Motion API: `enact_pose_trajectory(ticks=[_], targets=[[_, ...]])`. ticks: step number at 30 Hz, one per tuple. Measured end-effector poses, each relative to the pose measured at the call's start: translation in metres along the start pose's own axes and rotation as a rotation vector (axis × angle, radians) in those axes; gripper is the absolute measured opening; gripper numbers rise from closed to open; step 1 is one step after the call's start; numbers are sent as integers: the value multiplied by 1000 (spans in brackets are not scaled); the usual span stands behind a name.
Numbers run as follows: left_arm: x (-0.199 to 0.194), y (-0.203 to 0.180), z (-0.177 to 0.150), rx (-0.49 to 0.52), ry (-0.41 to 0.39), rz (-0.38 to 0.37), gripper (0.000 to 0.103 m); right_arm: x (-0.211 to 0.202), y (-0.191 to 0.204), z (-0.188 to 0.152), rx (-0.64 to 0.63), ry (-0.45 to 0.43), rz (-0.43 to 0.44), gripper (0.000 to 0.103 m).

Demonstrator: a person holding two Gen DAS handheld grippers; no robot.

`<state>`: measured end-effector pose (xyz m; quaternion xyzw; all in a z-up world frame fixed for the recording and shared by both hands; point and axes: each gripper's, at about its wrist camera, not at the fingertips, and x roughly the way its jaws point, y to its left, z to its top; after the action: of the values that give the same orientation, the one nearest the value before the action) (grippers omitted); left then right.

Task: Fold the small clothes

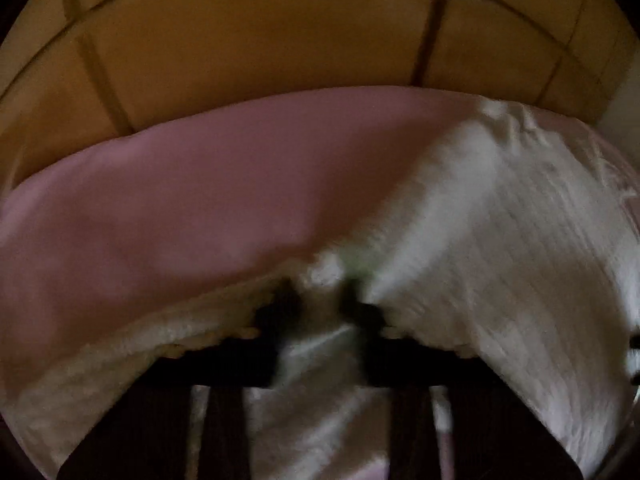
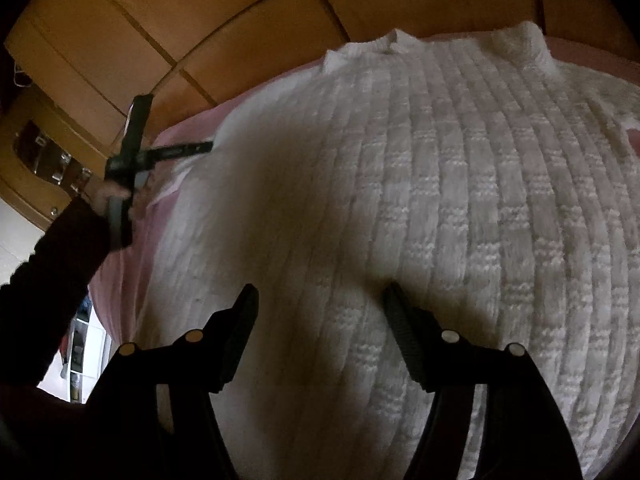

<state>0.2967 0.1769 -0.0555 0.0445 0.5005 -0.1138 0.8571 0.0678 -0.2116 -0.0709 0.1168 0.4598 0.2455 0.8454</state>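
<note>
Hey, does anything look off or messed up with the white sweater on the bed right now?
Nothing damaged. The white knit sweater lies mostly flat on the pink sheet; only its left edge is bunched where the left gripper pinches it. The right gripper hovers open above it.

Dim, L view motion-blurred, fisheye edges

I see the sweater (image 2: 420,200) spread flat on the bed (image 1: 180,200), collar toward the cabinet doors (image 2: 240,20) behind it. My left hand-held gripper (image 2: 208,146) meets its left edge; my right hand-held gripper (image 2: 320,300) sits above its near middle.
</note>
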Motion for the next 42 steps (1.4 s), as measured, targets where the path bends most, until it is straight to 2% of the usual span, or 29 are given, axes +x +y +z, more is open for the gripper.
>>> enact_pose_trajectory(ticks=[3,5,6,8,10,14,17,18,20,21,22,23,25,28,29,33,36,39,42], targets=[[-17,-1,-9,-13,-95,39,7,9,5,5,-6,-3,-7,68],[-39,4,-9,-72,-180,59,6,11,5,8,-7,-2,-10,68],[-52,7,-4,-104,-239,68,6,11,5,8,-6,-1,-11,68],[-63,7,5,-127,-303,120,2,13,5,10,-10,-1,-17,68],[-58,4,12,-139,-298,187,2,13,5,9,-10,-7,-23,68],[1,-11,6,-141,-100,295,3,15,8,6,-25,-21,-46,68],[-3,-10,3,-207,-92,331,8,15,9,4,-33,-30,-53,68],[-11,-8,4,-245,-91,330,19,15,8,4,-32,-35,-52,69],[-38,-10,2,-312,-146,321,38,15,7,3,-26,-45,-43,71],[-55,-16,-1,-334,-197,291,51,15,7,3,-23,-49,-42,71],[-66,-24,-4,-340,-233,251,57,15,8,2,-21,-54,-43,72],[-80,-37,-11,-340,-262,201,60,15,8,1,-23,-58,-44,72],[-98,-68,-30,-321,-292,92,60,11,6,1,-17,-63,-39,71],[-101,-115,-61,-266,-283,48,60,-2,-6,0,38,-85,-21,64],[-100,-134,-77,-253,-269,15,60,-10,-13,-1,58,-94,-29,64],[-94,-172,-111,-252,-227,-25,60,-59,-55,-8,167,-190,-84,64],[-81,-189,-116,-228,-198,25,61,-101,-116,-18,342,-286,-124,65],[-75,-205,-114,-194,-200,52,72,-138,-189,-26,532,-376,-198,63],[-65,-208,-112,-192,-187,71,78,-159,-252,-21,667,-439,-228,59]])
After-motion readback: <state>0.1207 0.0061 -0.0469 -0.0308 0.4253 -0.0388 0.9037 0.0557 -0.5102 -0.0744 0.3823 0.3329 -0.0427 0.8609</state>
